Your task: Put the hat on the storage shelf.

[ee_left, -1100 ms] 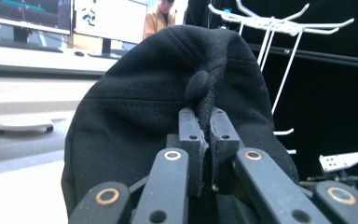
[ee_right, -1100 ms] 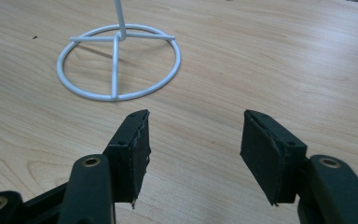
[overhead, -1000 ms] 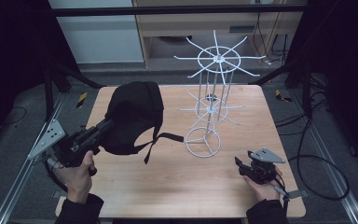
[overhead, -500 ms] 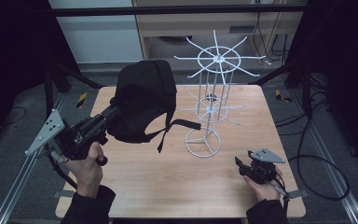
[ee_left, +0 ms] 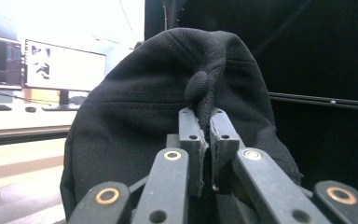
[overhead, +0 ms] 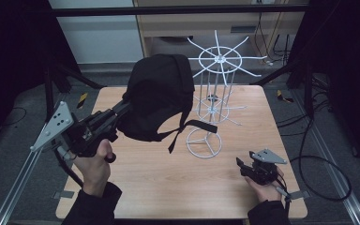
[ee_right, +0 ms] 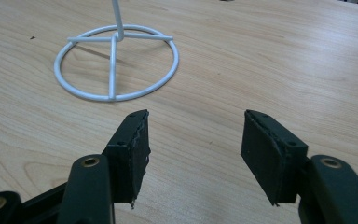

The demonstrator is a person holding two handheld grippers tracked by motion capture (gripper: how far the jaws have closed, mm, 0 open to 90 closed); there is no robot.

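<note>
**One black cap up in the air, one white rack waiting**

The left gripper [overhead: 117,115] is pinching one black cap [overhead: 159,96]. Its two fingers [ee_left: 191,140] are squeezing together on a fold of the cloth. The cap is hanging in the air above the worktop [overhead: 168,178], just beside the one white wire rack [overhead: 215,84]. One strap is dangling from the cap over the rack's round foot [ee_right: 116,70].

The right gripper [overhead: 244,166] is sitting low over the worktop, well apart from the cap. Its two fingers [ee_right: 130,144] are standing wide apart, with nothing between them.
</note>
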